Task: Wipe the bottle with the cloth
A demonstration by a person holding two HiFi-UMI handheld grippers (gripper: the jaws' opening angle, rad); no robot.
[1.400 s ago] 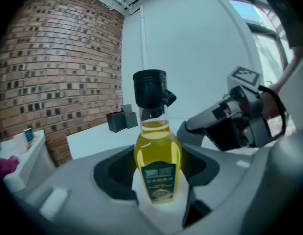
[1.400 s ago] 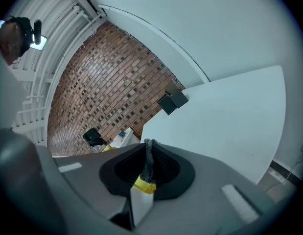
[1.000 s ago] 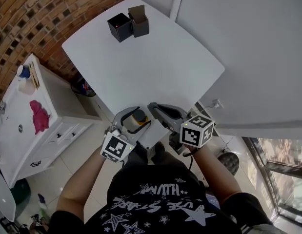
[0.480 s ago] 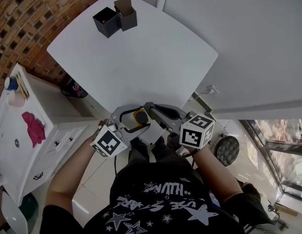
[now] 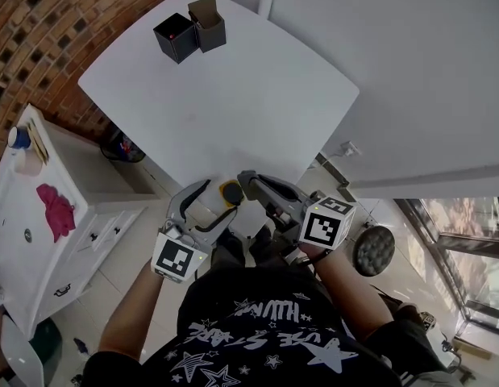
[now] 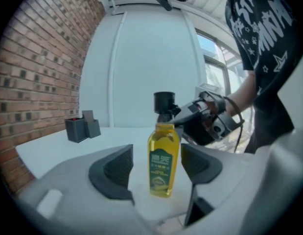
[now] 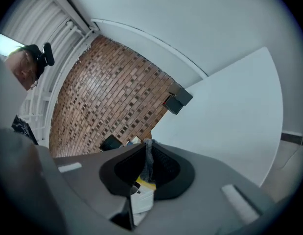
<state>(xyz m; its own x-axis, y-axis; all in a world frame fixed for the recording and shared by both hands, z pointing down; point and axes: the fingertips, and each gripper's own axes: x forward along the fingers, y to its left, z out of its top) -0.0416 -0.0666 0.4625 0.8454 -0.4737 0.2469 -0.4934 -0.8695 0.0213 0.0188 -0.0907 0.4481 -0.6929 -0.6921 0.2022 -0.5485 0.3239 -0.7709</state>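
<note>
The bottle (image 6: 164, 160) stands upright on the white table (image 5: 233, 95), at the table's 6 o'clock edge, the one nearest me. It is full of yellow oil and has a black cap and a green label. It stands between my left gripper (image 5: 218, 200) fingers, which are opening. The left gripper view shows a gap on either side, at 9 and 3 o'clock of the bottle, so neither pad presses on it.

My right gripper (image 5: 249, 181) sits just beside the bottle at about 2 o'clock, level with the neck and cap. I cannot tell whether it touches them. Its fingers are pressed together on the cloth (image 7: 148, 160), a thin grey-white strip that pokes up between the two dark pads.

Further out, two dark boxes (image 5: 190, 31) stand side by side at the table's far 11 o'clock corner, well apart from the bottle. A brick wall (image 5: 31, 22) runs behind them at 10 o'clock. A white cabinet (image 5: 23, 248) stands at 9 o'clock, beyond the table's left edge, with a pink rag (image 5: 56, 208) lying on its top. At 4 o'clock there is a window (image 5: 467, 248) low by the floor.
</note>
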